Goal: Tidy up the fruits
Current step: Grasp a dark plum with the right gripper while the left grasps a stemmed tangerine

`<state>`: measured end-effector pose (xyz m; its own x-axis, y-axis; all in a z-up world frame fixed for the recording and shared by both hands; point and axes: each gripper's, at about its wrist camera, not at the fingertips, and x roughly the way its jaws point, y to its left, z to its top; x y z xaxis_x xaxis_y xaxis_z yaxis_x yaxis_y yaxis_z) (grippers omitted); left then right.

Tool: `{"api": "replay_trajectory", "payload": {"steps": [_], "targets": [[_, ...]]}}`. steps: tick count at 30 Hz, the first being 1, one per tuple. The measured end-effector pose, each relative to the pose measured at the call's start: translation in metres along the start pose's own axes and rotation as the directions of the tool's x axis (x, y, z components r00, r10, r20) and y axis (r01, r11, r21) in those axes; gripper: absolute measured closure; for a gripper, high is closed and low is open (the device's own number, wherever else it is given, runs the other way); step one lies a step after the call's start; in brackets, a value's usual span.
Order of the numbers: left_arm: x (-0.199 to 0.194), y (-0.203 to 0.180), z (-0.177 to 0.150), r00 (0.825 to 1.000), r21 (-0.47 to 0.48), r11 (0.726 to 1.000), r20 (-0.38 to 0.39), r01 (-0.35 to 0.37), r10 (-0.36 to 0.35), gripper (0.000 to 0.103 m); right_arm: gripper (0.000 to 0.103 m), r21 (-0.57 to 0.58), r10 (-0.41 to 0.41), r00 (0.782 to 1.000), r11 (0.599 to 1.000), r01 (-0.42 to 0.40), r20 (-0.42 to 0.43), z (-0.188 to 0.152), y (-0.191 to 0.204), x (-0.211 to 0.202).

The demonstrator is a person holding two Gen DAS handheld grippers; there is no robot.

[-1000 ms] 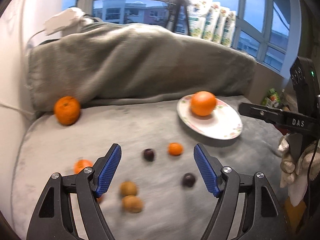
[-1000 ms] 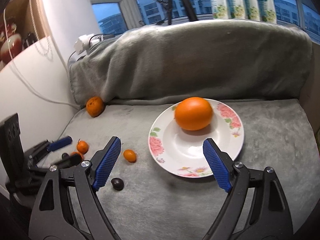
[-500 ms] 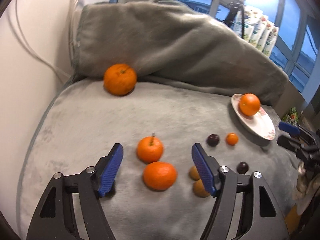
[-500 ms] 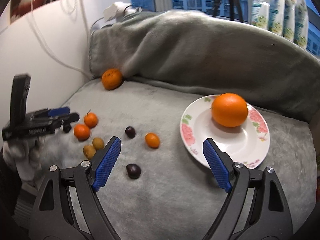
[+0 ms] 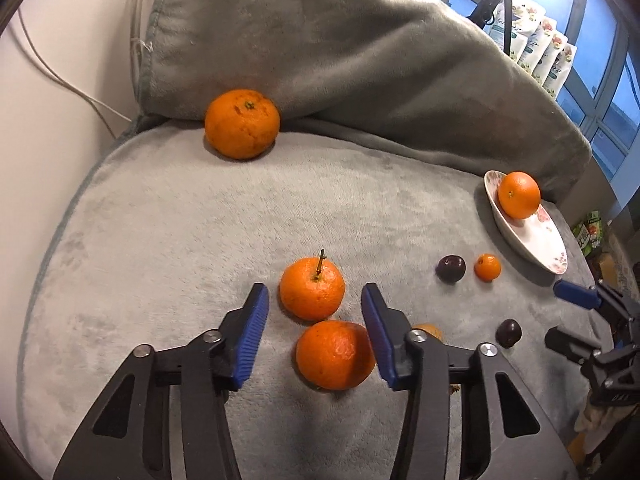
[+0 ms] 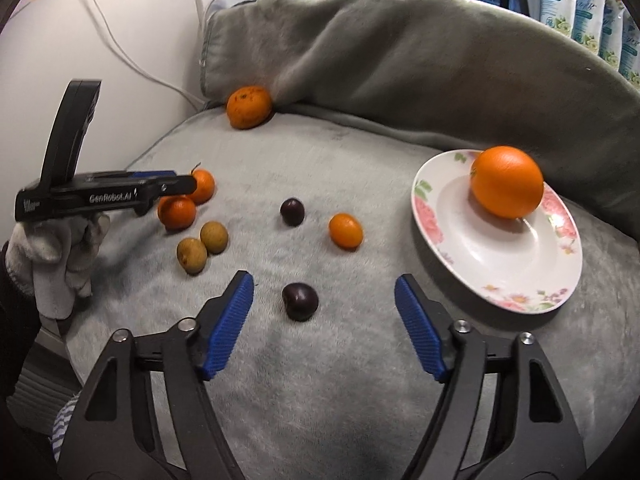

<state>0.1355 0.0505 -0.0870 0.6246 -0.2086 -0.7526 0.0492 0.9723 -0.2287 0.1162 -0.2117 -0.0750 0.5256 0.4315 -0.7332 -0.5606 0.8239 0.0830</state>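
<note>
Plush matt grey blanket; glossy ceramic floral plate; dimpled orange; ribbed blue pads, matt black plastic.
</note>
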Motion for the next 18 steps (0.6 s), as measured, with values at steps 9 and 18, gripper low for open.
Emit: {"api": "replay_trajectory", "payload": {"steps": [9,18], "targets": [[0.008,0.001,0.001,0.999,-0.02,1.0,-0.026,0.025,-0.025,0.064,0.051,-0.035,0.018,0.999,0.999,-0.02,-0.05,-0.002,0.01,0.017],[0.009,0.004,0.003,0.999,-0.026,0.999,-0.026,0.027,-0.028,0.07,0.064,-0.054,0.019,0.996,0.998,-0.023,-0.086,-0.003,0.016,0.031]]}}
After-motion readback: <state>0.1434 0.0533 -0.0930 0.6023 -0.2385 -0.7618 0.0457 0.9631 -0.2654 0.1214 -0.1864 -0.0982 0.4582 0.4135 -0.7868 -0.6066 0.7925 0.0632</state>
